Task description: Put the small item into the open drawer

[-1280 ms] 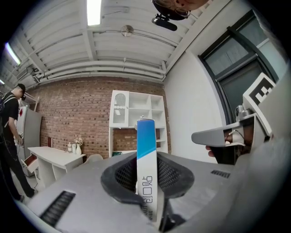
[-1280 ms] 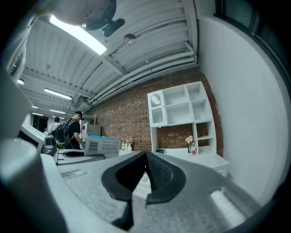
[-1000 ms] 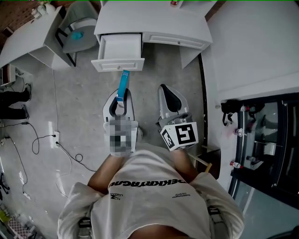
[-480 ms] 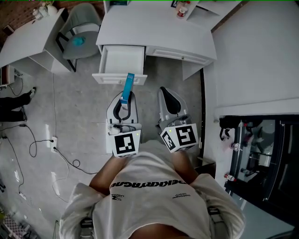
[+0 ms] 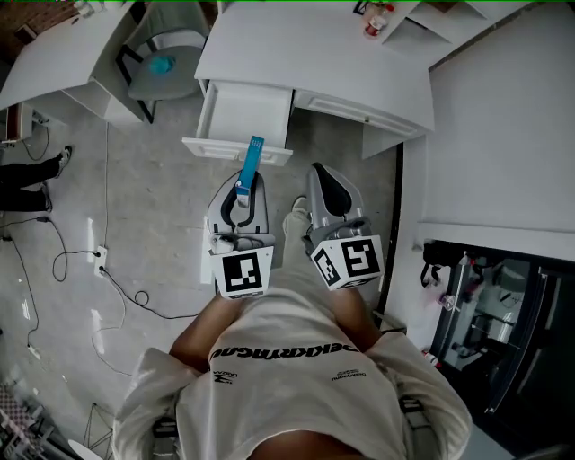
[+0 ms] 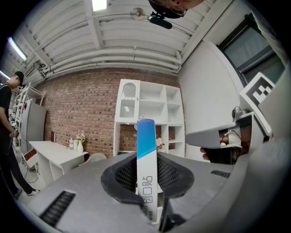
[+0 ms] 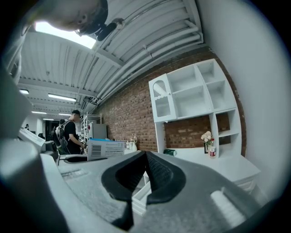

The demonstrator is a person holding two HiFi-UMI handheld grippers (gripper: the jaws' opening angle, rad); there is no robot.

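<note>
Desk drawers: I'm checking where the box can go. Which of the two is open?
The left drawer in the head view, pulled out with its white inside showing; the right drawer sits flush and shut.

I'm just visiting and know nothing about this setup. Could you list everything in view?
desk: one, white, top middle
drawer: one, white, pulled open from the desk
box: one, blue and white, in the left gripper, pointing at the drawer
side desk: one, white, top left
chair: one, grey, between the desks
bottle: one, reddish, far on the desk
shelves: one unit, white, against a brick wall
cables: several, black, floor at left
rack: one, black, lower right
bystander: one, dark clothes, far left
left gripper: grey, shut on the box
right gripper: grey, shut, empty
</note>
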